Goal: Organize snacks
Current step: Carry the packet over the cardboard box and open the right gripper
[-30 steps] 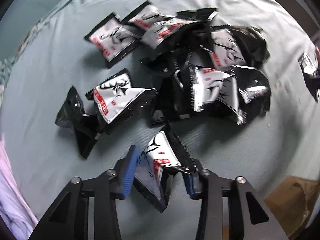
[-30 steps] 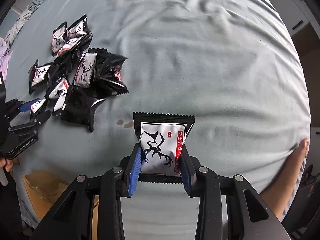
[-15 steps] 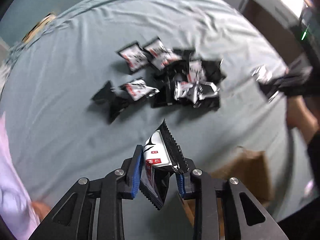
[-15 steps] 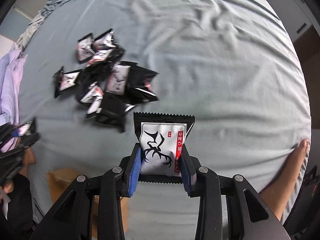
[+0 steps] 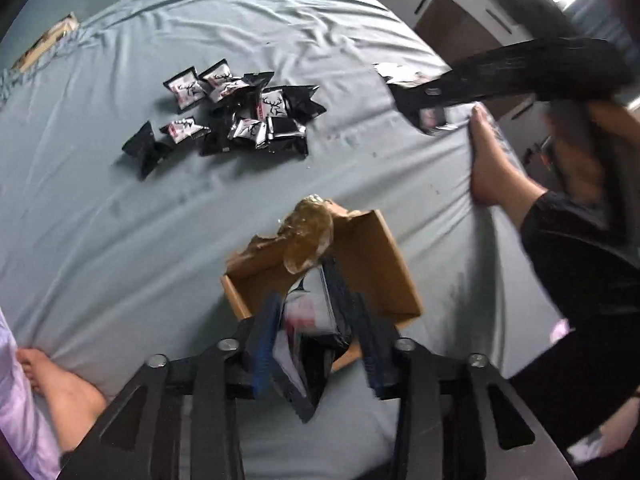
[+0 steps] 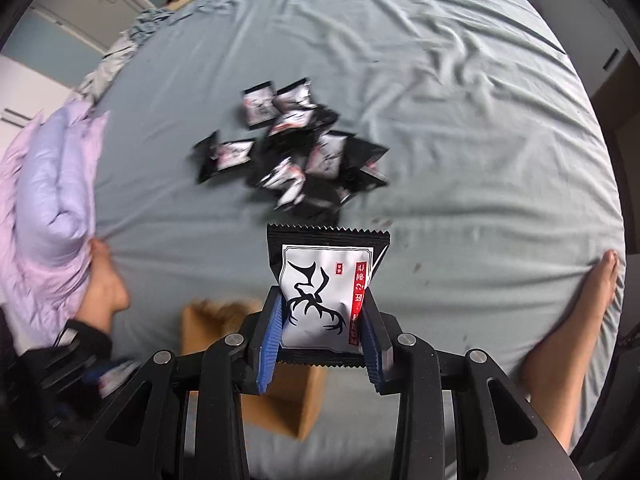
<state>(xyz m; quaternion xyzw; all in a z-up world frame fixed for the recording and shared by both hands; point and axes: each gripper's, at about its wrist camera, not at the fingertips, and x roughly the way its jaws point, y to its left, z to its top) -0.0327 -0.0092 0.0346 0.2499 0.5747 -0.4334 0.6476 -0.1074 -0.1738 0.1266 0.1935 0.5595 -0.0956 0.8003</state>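
Note:
My left gripper [image 5: 316, 320] is shut on a black-and-white snack packet [image 5: 306, 332] and holds it over the open cardboard box [image 5: 376, 256] on the bed. My right gripper [image 6: 320, 332] is shut on another snack packet [image 6: 324, 292] with a deer print, held upright above the box [image 6: 288, 396]. A pile of several black-and-white packets [image 5: 240, 116] lies on the grey-blue sheet; it also shows in the right wrist view [image 6: 296, 156]. The right gripper [image 5: 436, 108] shows blurred at the upper right of the left wrist view.
The grey-blue bed sheet [image 6: 440, 100] fills both views. A lilac quilt [image 6: 44, 200] lies at the left. Bare feet rest at the bed's edges [image 5: 492, 168] [image 6: 580, 312] [image 5: 52, 384]. Furniture [image 5: 460, 20] stands beyond the bed.
My left gripper has lifted its packet away from the pile and pulled back over the cardboard box. My right gripper has swung left toward the box, still holding its packet.

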